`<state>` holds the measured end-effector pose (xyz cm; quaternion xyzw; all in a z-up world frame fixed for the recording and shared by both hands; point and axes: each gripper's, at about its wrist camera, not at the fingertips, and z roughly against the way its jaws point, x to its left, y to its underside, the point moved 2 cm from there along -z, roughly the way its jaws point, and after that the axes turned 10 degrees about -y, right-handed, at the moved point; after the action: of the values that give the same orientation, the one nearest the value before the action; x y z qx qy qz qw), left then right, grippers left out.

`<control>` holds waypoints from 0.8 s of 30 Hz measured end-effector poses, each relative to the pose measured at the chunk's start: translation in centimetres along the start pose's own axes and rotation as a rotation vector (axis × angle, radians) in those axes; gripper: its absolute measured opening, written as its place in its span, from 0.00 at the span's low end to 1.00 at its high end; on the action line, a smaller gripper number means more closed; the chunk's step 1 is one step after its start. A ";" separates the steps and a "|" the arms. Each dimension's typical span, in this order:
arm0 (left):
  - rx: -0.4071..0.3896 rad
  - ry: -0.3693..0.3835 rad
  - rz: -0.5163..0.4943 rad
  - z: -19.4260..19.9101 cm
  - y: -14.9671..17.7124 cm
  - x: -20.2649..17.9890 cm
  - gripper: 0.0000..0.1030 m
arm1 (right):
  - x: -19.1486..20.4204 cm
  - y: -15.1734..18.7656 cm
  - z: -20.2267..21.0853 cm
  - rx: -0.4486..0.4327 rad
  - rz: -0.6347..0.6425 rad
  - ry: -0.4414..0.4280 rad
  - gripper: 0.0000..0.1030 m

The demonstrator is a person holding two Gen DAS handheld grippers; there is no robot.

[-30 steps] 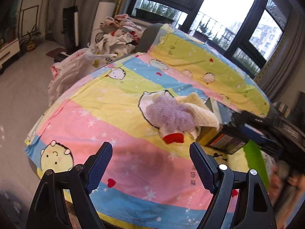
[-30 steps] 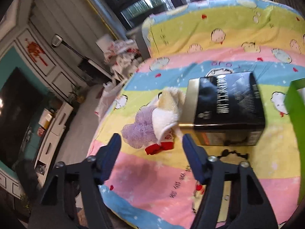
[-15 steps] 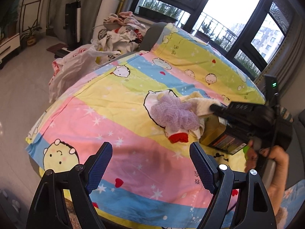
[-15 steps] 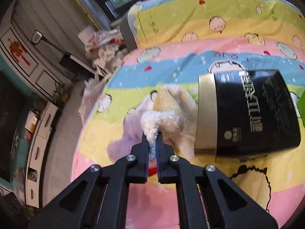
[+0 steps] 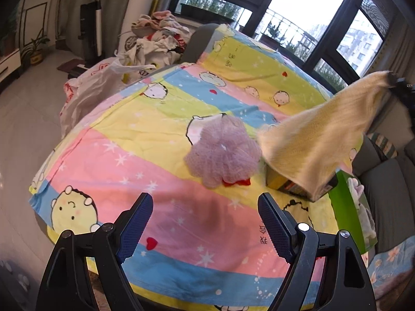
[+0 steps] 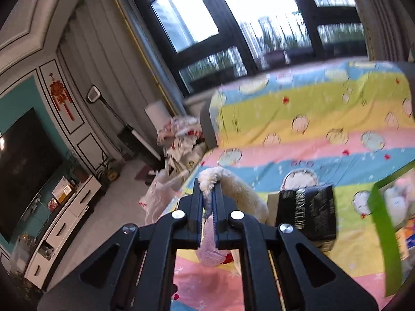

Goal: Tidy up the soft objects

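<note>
My right gripper (image 6: 210, 194) clamps cream towel (image 5: 319, 134), lifted above striped bedsheet (image 5: 145, 134); left gripper (image 5: 205, 223) spread wide. Purple pouf (image 5: 223, 153) on sheet beside black box (image 6: 306, 212); windows (image 5: 306, 7) behind.

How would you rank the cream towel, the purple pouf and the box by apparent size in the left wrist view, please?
1. Cream towel, lifted and spread.
2. Purple pouf.
3. Box, mostly hidden behind the towel, so its rank is unsure.

Black box (image 6: 306, 212) — striped sheet (image 5: 135, 140)
</note>
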<state>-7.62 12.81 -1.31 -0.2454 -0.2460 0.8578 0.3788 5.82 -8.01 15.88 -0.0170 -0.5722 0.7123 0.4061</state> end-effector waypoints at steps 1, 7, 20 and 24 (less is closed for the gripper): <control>0.001 0.001 -0.004 0.0 0.1 -0.2 0.81 | 0.4 -0.1 1.1 -0.012 0.014 -0.001 0.06; 0.015 0.021 -0.045 0.0 0.8 -1.6 0.81 | -0.2 1.3 5.6 -0.016 0.024 0.020 0.06; 0.041 0.037 -0.141 -0.4 2.2 -5.2 0.81 | -11.1 6.8 10.1 0.038 -0.171 0.245 0.06; 0.056 0.037 -0.156 -0.8 2.6 -5.9 0.81 | -11.9 7.2 9.8 0.055 -0.161 0.304 0.07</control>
<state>-4.94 6.92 -2.10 -0.2306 -0.2335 0.8274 0.4558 4.97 -23.07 8.08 -0.0675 -0.4839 0.6821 0.5441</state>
